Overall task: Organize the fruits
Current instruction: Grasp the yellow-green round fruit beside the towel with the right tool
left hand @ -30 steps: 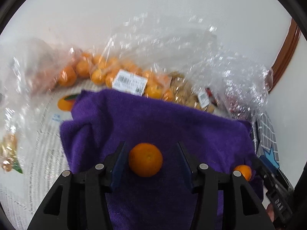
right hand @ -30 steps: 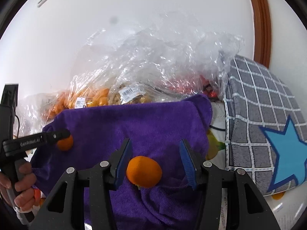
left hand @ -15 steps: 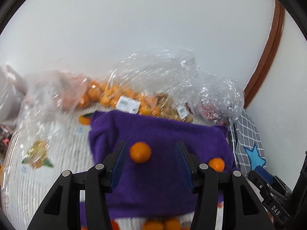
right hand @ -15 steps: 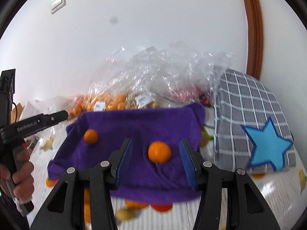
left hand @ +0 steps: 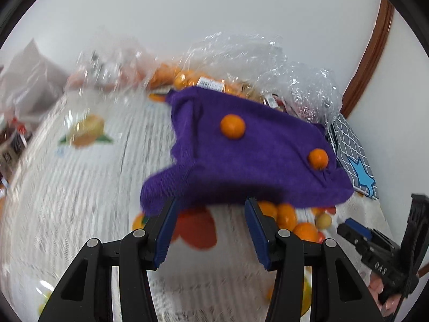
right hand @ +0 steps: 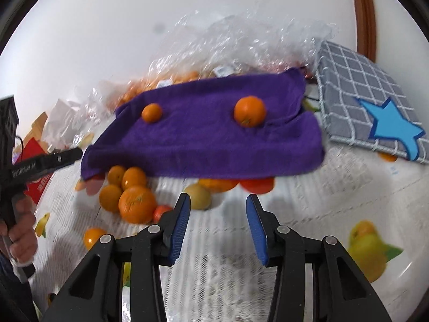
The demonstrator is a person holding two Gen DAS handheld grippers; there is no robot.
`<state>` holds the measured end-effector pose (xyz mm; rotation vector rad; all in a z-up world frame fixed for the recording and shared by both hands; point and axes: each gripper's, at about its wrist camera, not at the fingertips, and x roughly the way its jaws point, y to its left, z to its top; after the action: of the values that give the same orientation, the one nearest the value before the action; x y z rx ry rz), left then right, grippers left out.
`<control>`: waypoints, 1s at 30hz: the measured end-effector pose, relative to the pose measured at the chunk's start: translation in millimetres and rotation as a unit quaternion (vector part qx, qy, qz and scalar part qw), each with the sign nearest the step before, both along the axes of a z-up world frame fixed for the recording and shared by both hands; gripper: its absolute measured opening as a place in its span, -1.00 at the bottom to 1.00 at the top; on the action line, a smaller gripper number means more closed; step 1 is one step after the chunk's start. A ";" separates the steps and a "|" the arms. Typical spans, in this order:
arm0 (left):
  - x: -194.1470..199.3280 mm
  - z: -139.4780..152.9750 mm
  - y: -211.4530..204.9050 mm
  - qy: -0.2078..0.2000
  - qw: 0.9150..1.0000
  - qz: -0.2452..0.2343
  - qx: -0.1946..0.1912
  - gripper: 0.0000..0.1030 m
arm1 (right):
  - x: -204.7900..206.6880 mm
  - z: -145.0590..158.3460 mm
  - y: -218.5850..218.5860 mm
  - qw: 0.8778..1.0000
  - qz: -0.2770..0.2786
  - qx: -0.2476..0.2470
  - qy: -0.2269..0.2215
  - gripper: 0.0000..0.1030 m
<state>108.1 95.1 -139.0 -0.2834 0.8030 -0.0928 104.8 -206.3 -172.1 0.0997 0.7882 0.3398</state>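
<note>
The left tool (left hand: 209, 230) has its two blue pads part way open, and nothing is between them. The right tool (right hand: 217, 226) is the same: its jaws have just been closing a little, but they hold nothing.

Just past both tools lies a purple towel (right hand: 211, 139) spread over the bench (right hand: 335, 187), which has a white cover with fruit pictures on it. Two small oranges sit on top of the towel, well apart: one on the left (right hand: 151, 112) and one on the right (right hand: 250, 111).

A heap of oranges (right hand: 128, 190) pokes out from under the near edge of the towel, near a pale yellow fruit (right hand: 199, 196).

Behind the towel are clear plastic bags (right hand: 241, 43) with more oranges inside. A grey checked cushion with a blue star (right hand: 375, 107) lies to the right.
</note>
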 end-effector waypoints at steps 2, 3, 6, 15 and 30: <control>-7.7 -10.1 2.3 -0.006 1.000 -0.004 -0.008 -0.05 | -0.1 -3.5 5.2 1.000 0.004 0.002 0.003 -0.14; -11.3 -14.0 3.0 -0.011 1.000 -0.006 -0.011 -0.05 | 1.4 -4.4 6.7 1.000 0.003 0.001 0.005 -0.14; -13.7 -17.9 2.7 -0.008 1.000 -0.014 -0.016 -0.06 | 8.2 -7.4 8.8 1.000 0.010 0.005 0.016 -0.14; -17.7 -19.4 -4.1 -0.010 0.998 -0.047 -0.042 -0.05 | 26.7 -17.7 25.7 0.999 0.024 -0.004 0.042 -0.43; -25.1 -17.4 -20.7 -0.012 0.992 -0.104 -0.069 -0.05 | 10.9 -10.2 9.7 1.000 -0.010 -0.020 0.008 -0.44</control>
<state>83.0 74.4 -156.4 -0.3274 0.8025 -0.3487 115.7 -196.6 -182.4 0.0737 0.8093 0.3038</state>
